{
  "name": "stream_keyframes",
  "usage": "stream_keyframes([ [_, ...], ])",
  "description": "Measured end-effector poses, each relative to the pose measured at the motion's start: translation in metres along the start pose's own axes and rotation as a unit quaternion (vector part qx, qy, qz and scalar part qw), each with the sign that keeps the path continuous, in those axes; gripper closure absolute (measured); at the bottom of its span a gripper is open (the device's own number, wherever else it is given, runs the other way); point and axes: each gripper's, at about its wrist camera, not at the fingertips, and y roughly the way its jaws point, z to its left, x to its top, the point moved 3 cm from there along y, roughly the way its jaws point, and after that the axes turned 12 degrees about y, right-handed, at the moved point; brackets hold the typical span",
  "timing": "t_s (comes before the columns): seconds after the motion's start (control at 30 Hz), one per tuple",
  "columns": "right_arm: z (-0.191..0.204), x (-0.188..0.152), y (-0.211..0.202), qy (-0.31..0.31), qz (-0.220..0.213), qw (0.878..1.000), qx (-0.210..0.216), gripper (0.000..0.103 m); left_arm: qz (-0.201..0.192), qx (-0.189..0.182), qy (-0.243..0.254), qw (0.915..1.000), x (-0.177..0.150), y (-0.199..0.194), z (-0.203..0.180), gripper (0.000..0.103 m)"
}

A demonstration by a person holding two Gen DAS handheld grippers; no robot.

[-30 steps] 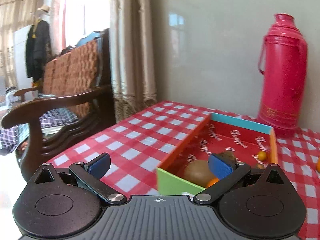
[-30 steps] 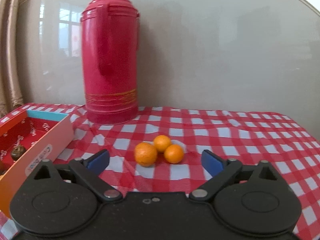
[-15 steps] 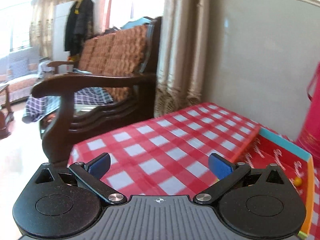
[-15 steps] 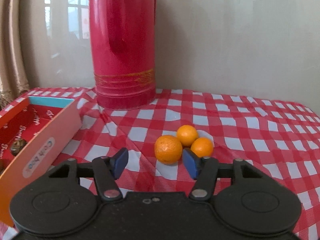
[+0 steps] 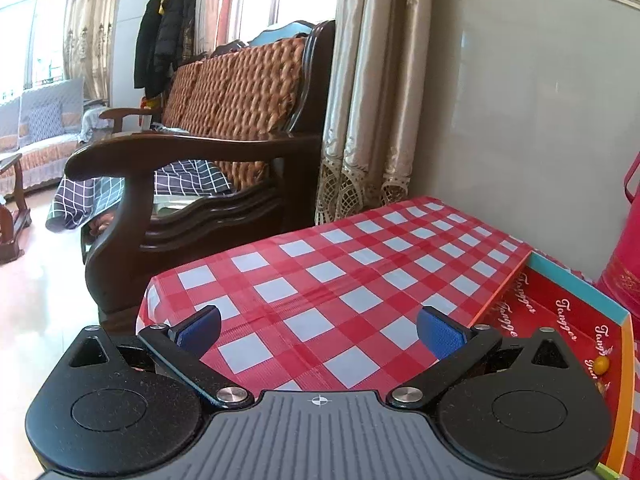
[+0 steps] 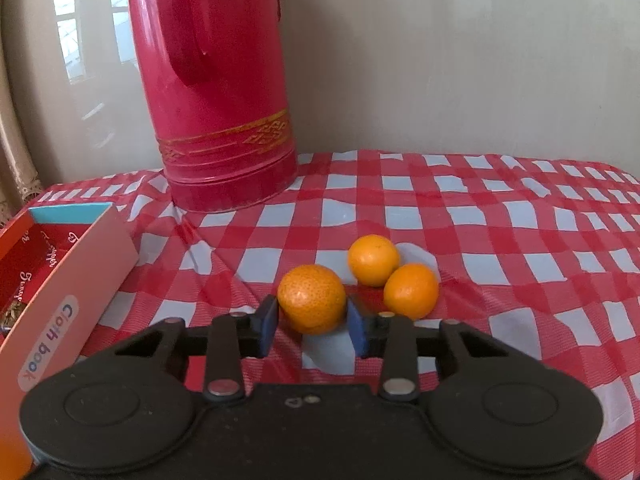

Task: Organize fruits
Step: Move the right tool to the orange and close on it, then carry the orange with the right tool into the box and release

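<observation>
The right gripper [image 6: 312, 326] tilts down toward the checked tablecloth [image 6: 500, 240]; its jaws are closing around the nearest orange [image 6: 311, 298], the blue pads right at its sides. Two more oranges [image 6: 394, 276] sit touching just behind it, mid-table, before the red flask [image 6: 216, 92]. The left gripper [image 5: 318, 330] hangs wide open and empty near the table's left edge, beside the box [image 5: 576, 320].

Two low tabletop views sharing box [image 5: 576, 300]
</observation>
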Motion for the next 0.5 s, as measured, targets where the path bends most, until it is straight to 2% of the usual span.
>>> stream_keyframes([
  [0.3, 0.013, -0.002, -0.018, -0.018, -0.028, 0.999, 0.034, 0.075, 0.008, 0.007, -0.014, 0.9998, 0.000, 0.001, 0.005, 0.000],
  [0.5, 0.037, -0.006, -0.039, -0.039, -0.042, 0.994, 0.098, 0.075, 0.029, 0.008, -0.045, 0.9985, -0.004, 0.008, 0.014, 0.000],
])
